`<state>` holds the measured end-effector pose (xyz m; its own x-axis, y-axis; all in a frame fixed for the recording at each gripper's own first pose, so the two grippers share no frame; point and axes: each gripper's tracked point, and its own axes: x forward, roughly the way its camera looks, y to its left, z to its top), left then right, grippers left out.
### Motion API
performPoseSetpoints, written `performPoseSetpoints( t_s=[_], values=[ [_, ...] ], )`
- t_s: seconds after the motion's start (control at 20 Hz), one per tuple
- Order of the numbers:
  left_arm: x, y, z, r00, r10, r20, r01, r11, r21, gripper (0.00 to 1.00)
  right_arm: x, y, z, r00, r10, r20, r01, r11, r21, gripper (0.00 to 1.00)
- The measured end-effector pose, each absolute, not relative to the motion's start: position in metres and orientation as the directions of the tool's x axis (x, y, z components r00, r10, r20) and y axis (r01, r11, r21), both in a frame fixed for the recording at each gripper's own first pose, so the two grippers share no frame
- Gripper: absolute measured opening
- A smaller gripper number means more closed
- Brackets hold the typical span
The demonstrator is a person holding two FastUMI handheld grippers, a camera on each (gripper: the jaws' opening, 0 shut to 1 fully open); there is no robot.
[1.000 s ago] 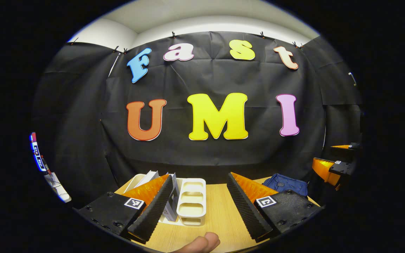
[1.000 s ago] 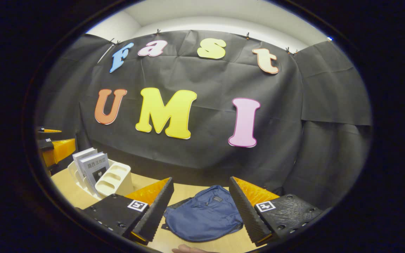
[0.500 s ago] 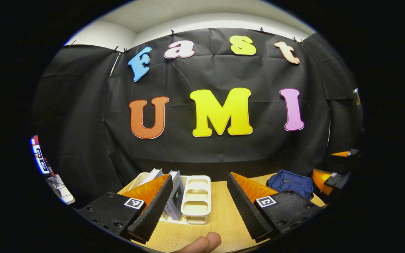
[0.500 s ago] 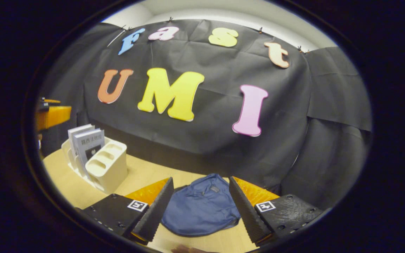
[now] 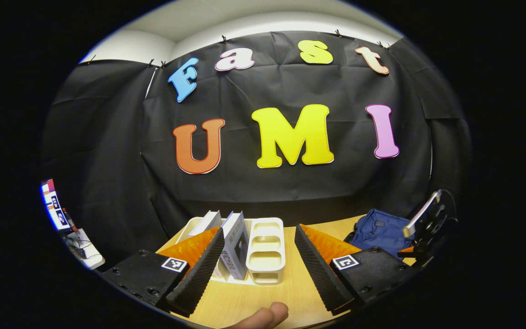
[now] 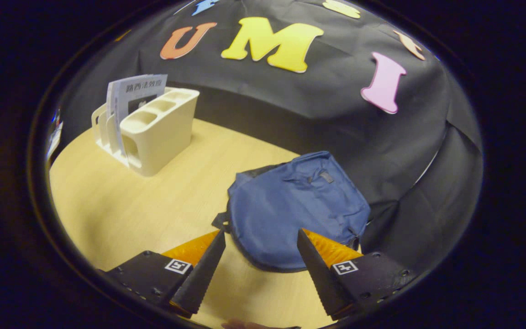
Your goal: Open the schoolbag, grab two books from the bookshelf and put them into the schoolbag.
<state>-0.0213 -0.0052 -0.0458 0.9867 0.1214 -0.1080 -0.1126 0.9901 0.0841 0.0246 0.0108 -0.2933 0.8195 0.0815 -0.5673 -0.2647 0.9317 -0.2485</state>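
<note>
- Lying flat and closed on the wooden table (image 6: pixel 121 205), the blue schoolbag (image 6: pixel 295 210) sits just beyond the right gripper (image 6: pixel 259 269) — fingers spread wide, holding nothing.
- The left gripper (image 5: pixel 258 265) gapes apart too, empty.
- Two books (image 5: pixel 234 242) stand in the cream bookshelf (image 5: pixel 265 256), well apart from the bag.

Your left gripper view looks level across the table (image 5: pixel 263 299) toward the booth wall. Your right gripper view tilts down closer. Both share the bookshelf (image 5: pixel 265 251) and schoolbag (image 6: pixel 295 210).
</note>
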Motion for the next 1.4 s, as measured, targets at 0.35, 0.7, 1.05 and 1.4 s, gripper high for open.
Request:
performPoseSetpoints(
  t_s=[0.35,0.7,1.05,1.4],
  values=[
    [-0.042,0.022,-0.06,0.972,0.188,-0.144,-0.179,0.981,0.075,0.99,0.045,0.026,-0.363,0.737,-0.036,-0.675,-0.327,0.854,-0.404,0.99],
    [-0.06,0.044,-0.087,0.946,0.237,-0.219,-0.233,0.971,0.044,0.99,0.078,0.018,-0.352,0.747,-0.17,-0.643,-0.301,0.776,-0.554,0.76],
    [-0.056,0.055,-0.084,0.945,0.253,-0.206,-0.256,0.967,0.013,0.99,0.091,0.003,-0.329,0.706,-0.187,-0.683,-0.256,0.832,-0.492,0.65],
    [-0.057,0.06,-0.095,0.946,0.246,-0.213,-0.25,0.968,0.007,1.0,0.085,0.018,-0.363,0.606,-0.171,-0.777,-0.358,0.813,-0.459,0.66]
  ],
)
